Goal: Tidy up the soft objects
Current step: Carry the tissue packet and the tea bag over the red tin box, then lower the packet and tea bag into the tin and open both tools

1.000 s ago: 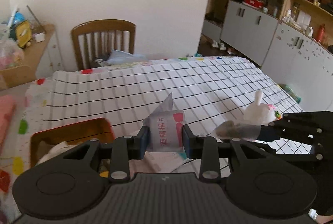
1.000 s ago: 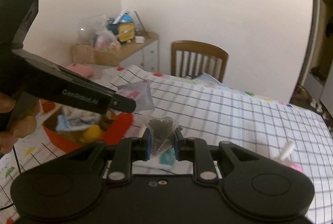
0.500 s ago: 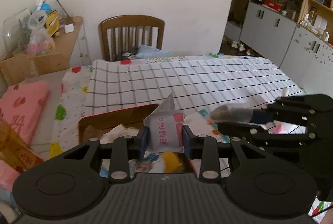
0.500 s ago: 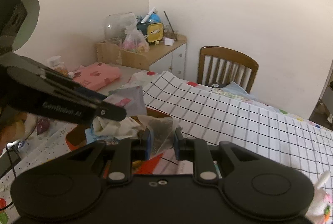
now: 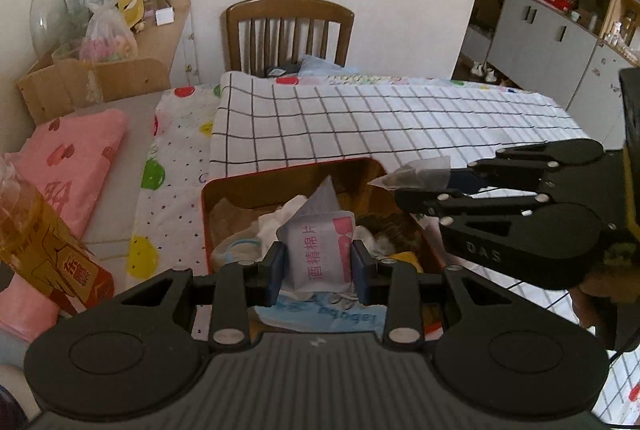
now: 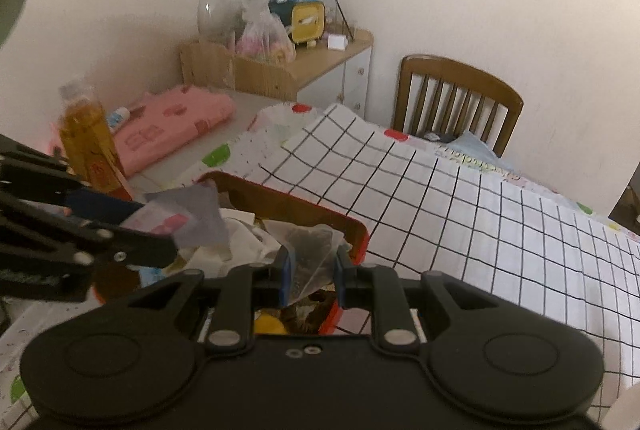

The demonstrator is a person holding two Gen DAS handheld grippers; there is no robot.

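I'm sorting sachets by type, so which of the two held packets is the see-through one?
The tea bag in the right gripper: translucent, dark bits inside. The left gripper's alcohol-pad packet is opaque, printed pink.

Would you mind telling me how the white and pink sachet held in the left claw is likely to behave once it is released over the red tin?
The sachet looks thin and flat, so it is probably very light and should flutter, not drop straight. Its top corner bends over above the left claw, which suggests it is floppy. The red tin is already heaped with wrappers, so it may land askew on top.
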